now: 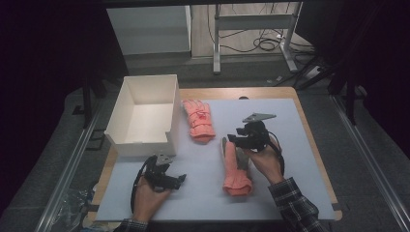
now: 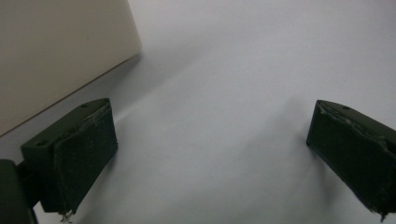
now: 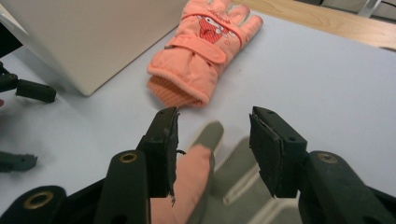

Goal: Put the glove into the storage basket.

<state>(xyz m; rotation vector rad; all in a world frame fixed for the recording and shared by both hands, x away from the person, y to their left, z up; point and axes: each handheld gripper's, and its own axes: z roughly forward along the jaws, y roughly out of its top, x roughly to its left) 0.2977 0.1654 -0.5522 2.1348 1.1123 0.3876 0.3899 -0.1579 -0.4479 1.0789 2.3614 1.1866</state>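
Near glove: orange, palm up, on white mat, fingers under R gripper.
R gripper: jaws wide, empty, poised over near glove's fingertips.
L gripper: jaws wide, empty, above bare mat beside box.
Far glove: flat, just beside box.
Box: white, open top, interior looks empty.

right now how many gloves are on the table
2. One pink glove lies beside the white box. The other glove lies palm up nearer the person, below the open right gripper. The box floor that shows is bare.
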